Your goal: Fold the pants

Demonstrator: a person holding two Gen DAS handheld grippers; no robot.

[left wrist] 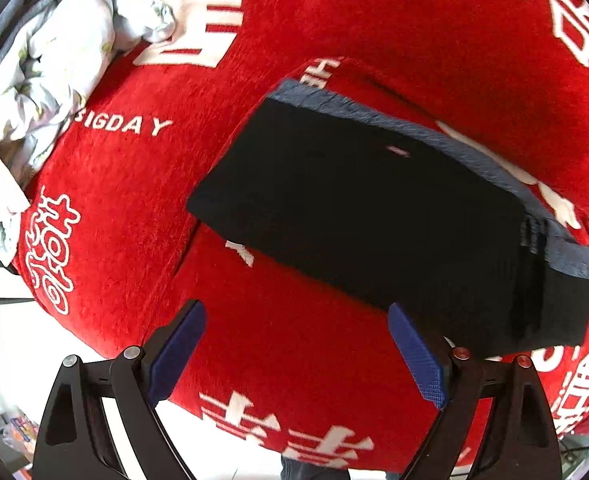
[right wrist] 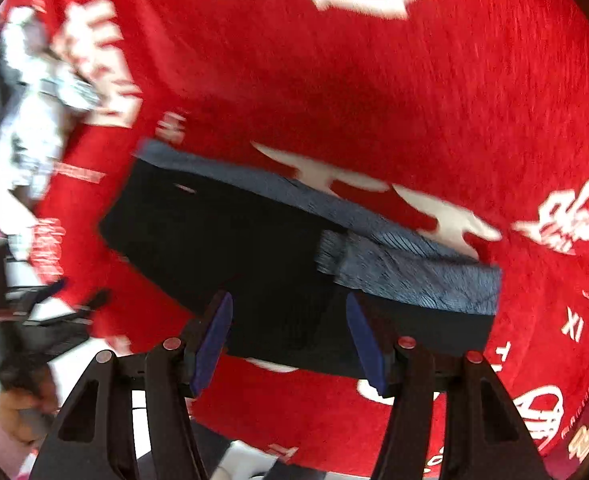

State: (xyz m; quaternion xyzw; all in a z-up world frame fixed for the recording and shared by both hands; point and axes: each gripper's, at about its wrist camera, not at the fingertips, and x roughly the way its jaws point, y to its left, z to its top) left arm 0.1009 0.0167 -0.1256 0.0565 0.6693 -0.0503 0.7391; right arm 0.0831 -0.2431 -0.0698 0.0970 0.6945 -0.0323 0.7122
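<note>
One pair of pants (left wrist: 366, 216), folded into a dark, flat packet, lies on a red blanket (left wrist: 294, 40) printed with white characters. What carries the blanket I cannot tell. In the left wrist view the packet sits right of centre, running from the middle far side down toward the near right, a grey-blue band along its far edge. Around it the red cloth is bare: a wide stretch to the left out to the "BIGDAY" lettering, a wide stretch beyond it on the far side, and a strip on the near side. The blanket's near edge curves away at lower left, pale floor (left wrist: 14, 352) showing beyond it. One crumpled pile of white bedding (left wrist: 50, 60) crowds the far left corner, well apart from the pants.

Two tools, one per view. The left tool (left wrist: 296, 354) hangs over bare red cloth, jaws spread wide, nothing between the blue pads (left wrist: 416, 356); its right pad stands just at the packet's near edge, and contact I cannot tell. Released.

The right wrist view is blurred. The right tool (right wrist: 288, 336) hangs above the packet's near edge, jaws about half apart, dark cloth seen in the gap. Its pads (right wrist: 214, 340) press on nothing that I can make out, so it is not gripping.
</note>
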